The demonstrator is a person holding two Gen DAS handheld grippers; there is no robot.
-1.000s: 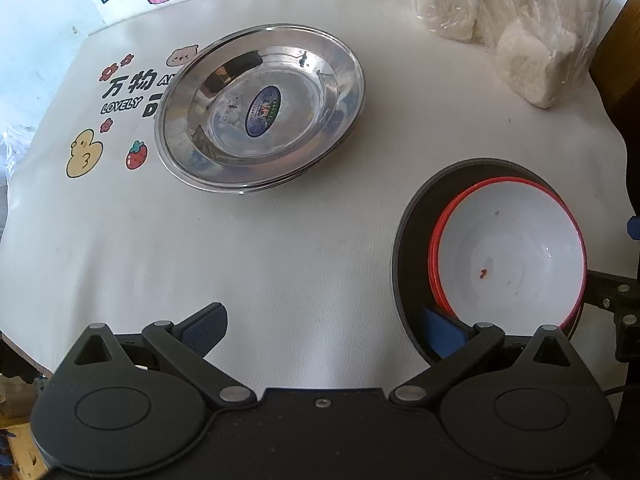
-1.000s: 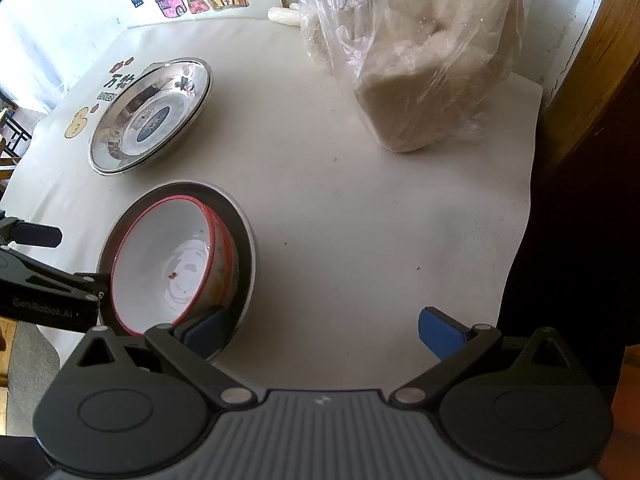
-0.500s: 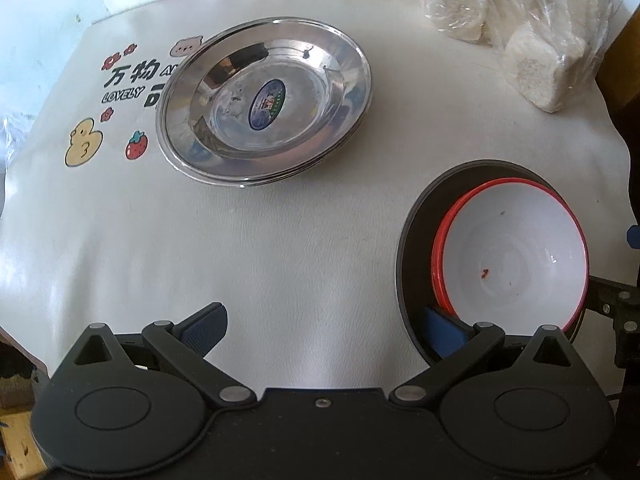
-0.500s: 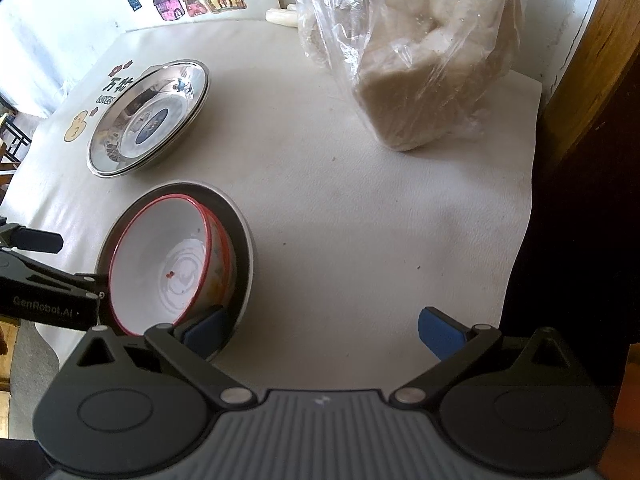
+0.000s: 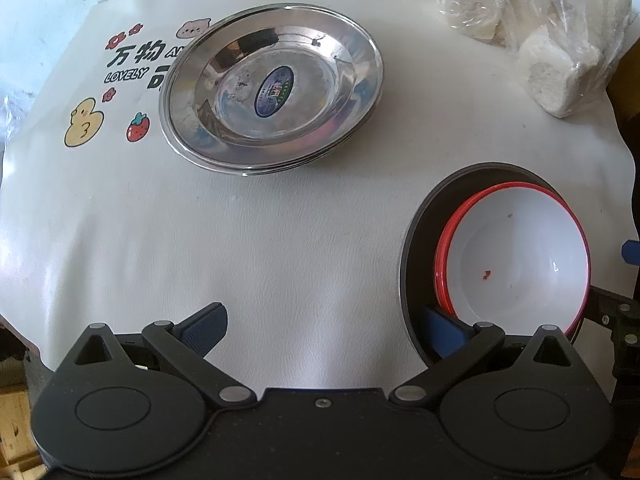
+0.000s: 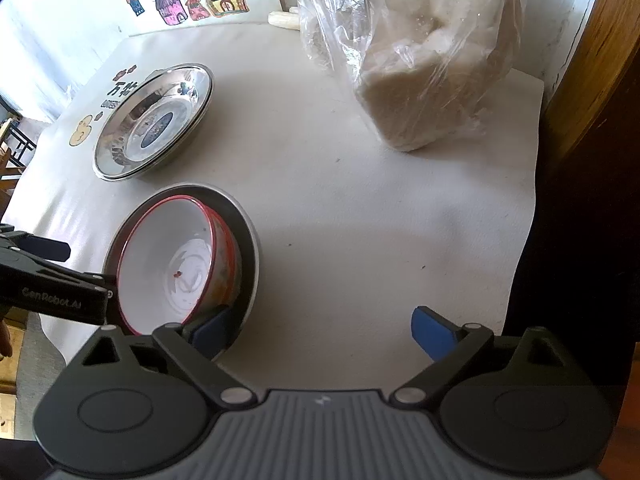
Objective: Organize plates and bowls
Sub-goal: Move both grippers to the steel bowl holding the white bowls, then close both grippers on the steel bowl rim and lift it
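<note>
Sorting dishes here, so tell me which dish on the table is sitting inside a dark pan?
The white bowl with the red rim, nearest the tongs. It rests in the dark pan; the steel plates sit farther back, directly on the tablecloth.

We see a table (image 5: pixel 280 248) in printed white cloth bearing stacked steel plates (image 5: pixel 272 92), a dark plate (image 5: pixel 416 248) holding bowls, and bagged pale blocks (image 6: pixel 420 60).
</note>
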